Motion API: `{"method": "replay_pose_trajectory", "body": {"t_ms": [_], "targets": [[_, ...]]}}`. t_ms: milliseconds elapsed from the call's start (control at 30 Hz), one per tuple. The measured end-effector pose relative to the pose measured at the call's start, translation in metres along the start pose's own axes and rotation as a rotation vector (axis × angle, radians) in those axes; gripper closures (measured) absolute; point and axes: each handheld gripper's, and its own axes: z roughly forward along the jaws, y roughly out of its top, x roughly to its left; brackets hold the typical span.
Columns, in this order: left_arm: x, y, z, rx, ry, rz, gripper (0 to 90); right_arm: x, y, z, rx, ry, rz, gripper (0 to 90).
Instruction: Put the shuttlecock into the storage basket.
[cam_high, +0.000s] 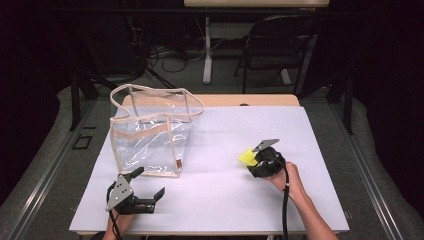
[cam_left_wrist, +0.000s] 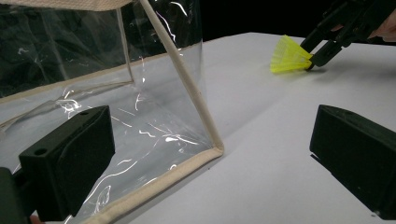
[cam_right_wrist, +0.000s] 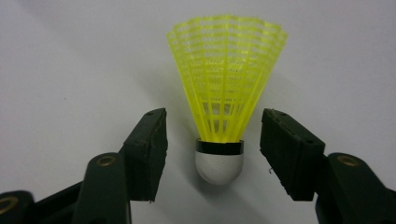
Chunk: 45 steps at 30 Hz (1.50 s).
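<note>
A yellow plastic shuttlecock with a white cork lies on the white table cover, right of centre. My right gripper is open, one black jaw on each side of the cork, with a small gap showing on both sides. In the high view this gripper points left and away from the person. A clear plastic bag with beige trim stands open at the left. My left gripper rests open near the table's front, just before the bag's near corner, with nothing between its jaws.
The left gripper view shows the right gripper at the shuttlecock farther off. A dark folding chair and a table leg with cables stand on the floor beyond the far edge. Bare white cover lies between the two hands.
</note>
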Motion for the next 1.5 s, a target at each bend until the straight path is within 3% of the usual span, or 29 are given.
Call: {"method": "replay_pose_trajectory", "body": {"t_ms": [167, 200, 233, 300, 333, 533, 633, 667, 700, 733, 933, 967, 1000, 1033, 1133, 1167, 1300, 1500], "targets": [[0.000, 0.000, 0.000, 0.004, 0.003, 0.001, 0.1, -0.001, 0.001, 0.003, 0.019, -0.002, 0.006, 49.2], [-0.001, 0.000, 0.000, 0.003, 0.003, 0.001, 0.1, -0.001, 0.002, 0.002, 0.052, -0.003, 0.011, 50.2], [-0.001, 0.000, 0.000, 0.003, 0.001, 0.001, 0.1, -0.001, 0.001, 0.005, 0.024, -0.003, 0.022, 51.2], [-0.001, 0.000, 0.000, 0.003, 0.001, 0.002, 0.1, -0.001, 0.003, 0.004, 0.065, -0.005, 0.027, 53.4], [-0.001, 0.000, 0.000, 0.003, 0.001, 0.002, 0.0, -0.001, 0.002, 0.006, 0.047, -0.003, 0.033, 54.1], [-0.001, 0.000, 0.000, 0.008, 0.003, 0.007, 0.1, -0.001, 0.006, 0.006, 0.092, -0.012, 0.022, 58.2], [-0.001, 0.000, 0.000, 0.006, 0.004, 0.009, 0.1, 0.000, 0.005, 0.009, 0.075, -0.012, 0.025, 58.7], [-0.001, 0.000, -0.001, 0.006, 0.003, 0.009, 0.1, 0.000, 0.007, 0.006, 0.135, -0.015, 0.020, 59.6], [-0.001, 0.000, -0.001, 0.006, 0.004, 0.010, 0.1, 0.000, 0.007, 0.006, 0.135, -0.015, 0.020, 59.6], [-0.001, 0.000, -0.001, 0.006, 0.003, 0.011, 0.1, 0.000, 0.006, 0.010, 0.081, -0.009, 0.021, 60.1], [-0.001, 0.000, 0.000, 0.006, 0.002, 0.010, 0.1, -0.002, 0.007, 0.007, 0.118, -0.007, 0.027, 63.8], [-0.001, 0.000, 0.000, 0.006, 0.001, 0.011, 0.1, -0.002, 0.004, 0.011, 0.042, -0.006, 0.035, 64.2], [-0.001, 0.000, 0.000, 0.005, 0.001, 0.011, 0.1, -0.003, 0.006, 0.007, 0.099, -0.006, 0.031, 64.4], [-0.001, 0.000, 0.000, 0.005, 0.000, 0.010, 0.1, -0.004, 0.005, 0.007, 0.075, -0.001, 0.030, 64.5], [-0.001, 0.000, 0.000, 0.004, 0.000, 0.009, 0.1, -0.005, 0.007, 0.003, 0.097, -0.006, 0.026, 64.6], [-0.001, 0.000, 0.000, 0.005, 0.000, 0.011, 0.1, -0.005, 0.007, 0.002, 0.073, -0.002, 0.034, 64.6], [-0.001, 0.000, 0.000, 0.004, 0.000, 0.009, 0.1, -0.007, 0.011, -0.005, 0.065, -0.006, 0.029, 64.5], [-0.001, 0.000, 0.000, 0.003, -0.001, 0.008, 0.1, -0.008, 0.018, -0.016, 0.074, -0.008, 0.014, 64.5]]}}
